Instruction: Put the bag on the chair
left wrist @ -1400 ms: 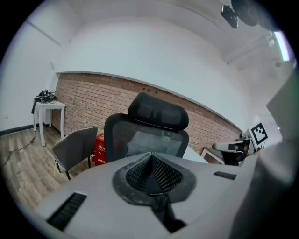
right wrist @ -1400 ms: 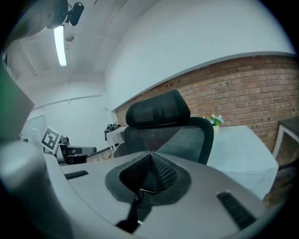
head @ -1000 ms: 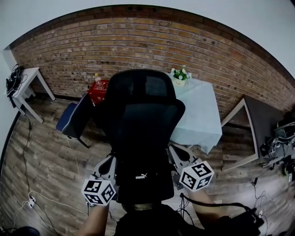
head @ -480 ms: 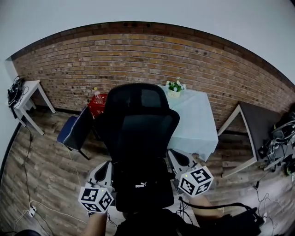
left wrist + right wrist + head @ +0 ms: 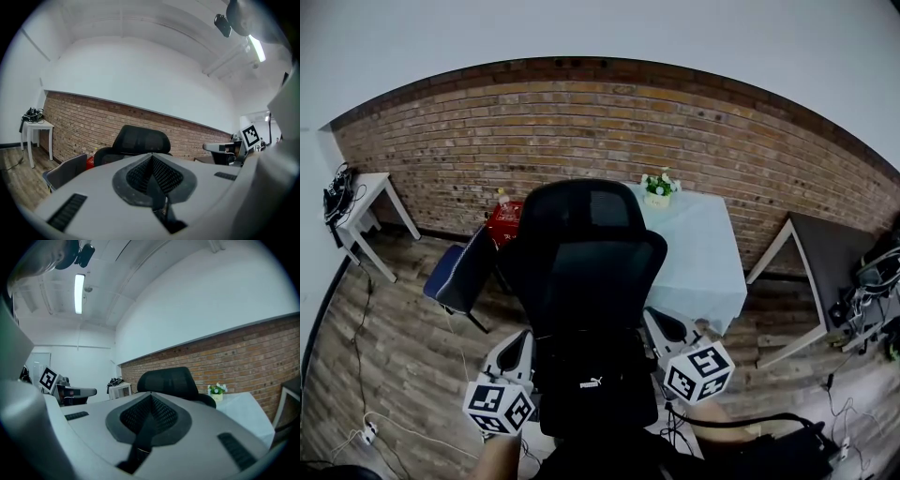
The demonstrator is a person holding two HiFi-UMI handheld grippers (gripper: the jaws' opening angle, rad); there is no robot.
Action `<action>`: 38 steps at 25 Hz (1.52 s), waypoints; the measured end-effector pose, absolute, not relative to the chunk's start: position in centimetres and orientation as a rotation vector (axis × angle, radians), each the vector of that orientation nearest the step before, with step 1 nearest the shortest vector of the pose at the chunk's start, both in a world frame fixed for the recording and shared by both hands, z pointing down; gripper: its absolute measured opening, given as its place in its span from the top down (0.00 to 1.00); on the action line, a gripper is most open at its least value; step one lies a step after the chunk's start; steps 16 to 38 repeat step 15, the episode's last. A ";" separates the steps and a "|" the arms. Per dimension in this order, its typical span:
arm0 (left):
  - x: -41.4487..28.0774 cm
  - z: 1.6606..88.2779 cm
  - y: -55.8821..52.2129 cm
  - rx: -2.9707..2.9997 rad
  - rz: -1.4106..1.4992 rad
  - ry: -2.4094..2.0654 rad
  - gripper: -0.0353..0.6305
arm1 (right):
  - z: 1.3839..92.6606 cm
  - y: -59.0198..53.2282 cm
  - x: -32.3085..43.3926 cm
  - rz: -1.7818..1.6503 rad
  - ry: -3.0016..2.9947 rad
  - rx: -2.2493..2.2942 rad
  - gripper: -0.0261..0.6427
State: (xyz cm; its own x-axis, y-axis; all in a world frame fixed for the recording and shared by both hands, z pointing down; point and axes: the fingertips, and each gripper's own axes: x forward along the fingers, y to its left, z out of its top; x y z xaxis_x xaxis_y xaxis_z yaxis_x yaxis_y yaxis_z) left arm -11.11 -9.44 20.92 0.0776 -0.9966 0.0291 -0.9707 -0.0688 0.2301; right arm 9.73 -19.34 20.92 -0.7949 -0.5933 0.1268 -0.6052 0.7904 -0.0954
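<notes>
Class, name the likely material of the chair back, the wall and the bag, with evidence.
Chair back: black mesh, with a see-through weave near the top.
Wall: apparently matte red brick, with mortar lines.
Bag: probably matte black fabric with a printed logo; the weave is unclear.

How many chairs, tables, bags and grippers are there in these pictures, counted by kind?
Chairs: 2 (black office chair, blue chair)
Tables: 3 (white side table, table with pale cloth, dark table)
Bags: 1 (black bag, a strap in each gripper)
Grippers: 2 (left gripper, right gripper)
Total: 8
</notes>
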 end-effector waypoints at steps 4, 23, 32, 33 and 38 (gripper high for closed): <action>-10.8 20.1 -9.3 2.174 -0.234 -2.000 0.93 | 20.8 -19.4 9.9 0.203 -2.890 0.975 0.94; -10.0 19.4 -9.4 2.182 -0.255 -2.000 0.93 | 20.5 -19.7 10.3 0.200 -2.897 0.978 0.94; -10.0 19.4 -9.4 2.182 -0.255 -2.000 0.93 | 20.5 -19.7 10.3 0.200 -2.897 0.978 0.94; -10.0 19.4 -9.4 2.182 -0.255 -2.000 0.93 | 20.5 -19.7 10.3 0.200 -2.897 0.978 0.94; -10.0 19.4 -9.4 2.182 -0.255 -2.000 0.93 | 20.5 -19.7 10.3 0.200 -2.897 0.978 0.94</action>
